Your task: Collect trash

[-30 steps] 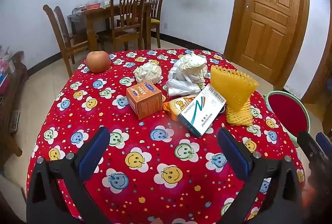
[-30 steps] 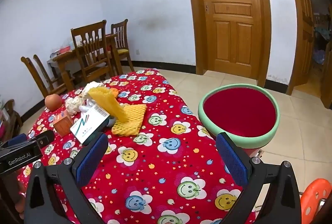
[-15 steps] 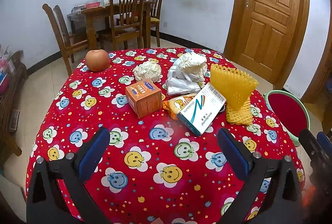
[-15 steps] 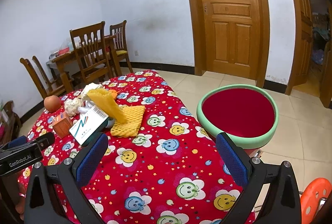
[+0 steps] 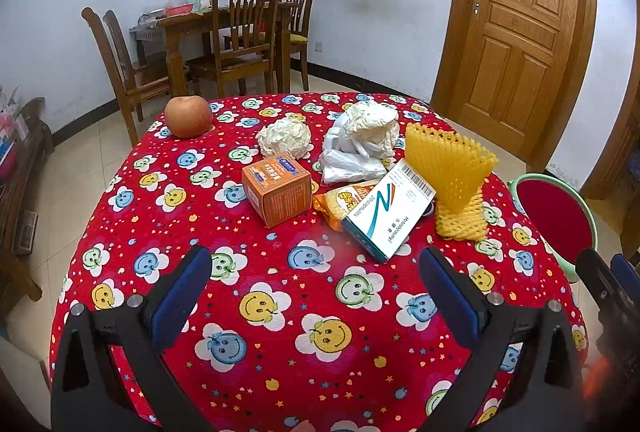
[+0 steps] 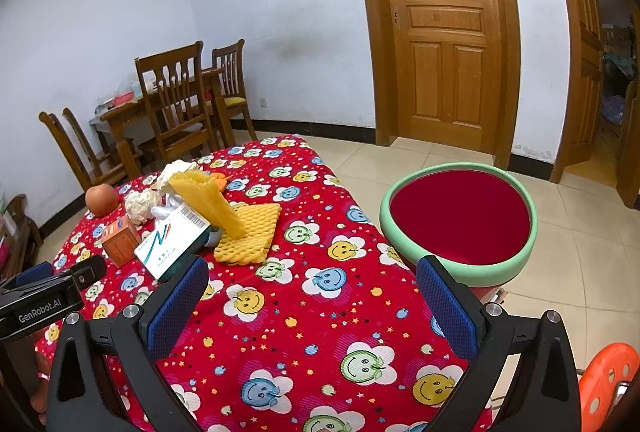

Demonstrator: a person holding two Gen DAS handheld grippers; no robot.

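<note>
Left gripper [image 5: 316, 276]: jaws spread wide, nothing between them, above the near part of the table [image 5: 280, 372]. Right gripper [image 6: 312, 284]: likewise wide apart and holding nothing, over the table's right edge, near the green-rimmed red basin [image 6: 460, 266] beside the table.

Hidden: a dark item under the white medicine box [image 5: 390, 209], unidentifiable. The snack wrapper [image 5: 344, 197] is half covered by that box.

Count, in a cluster at mid-table: 1 orange carton [image 5: 278, 189], 1 white medicine box, 1 wrapper, 2 yellow foam nets [image 5: 454, 175], 1 paper wad [image 5: 284, 137], 1 heap of white plastic bags [image 5: 362, 141]. 1 apple [image 5: 188, 116] apart, far left.

Legible: "20 capsules" on the white box, plus a barcode; "GenRobot.AI" on the left gripper's body in the right view. Carton print too small to read.
</note>
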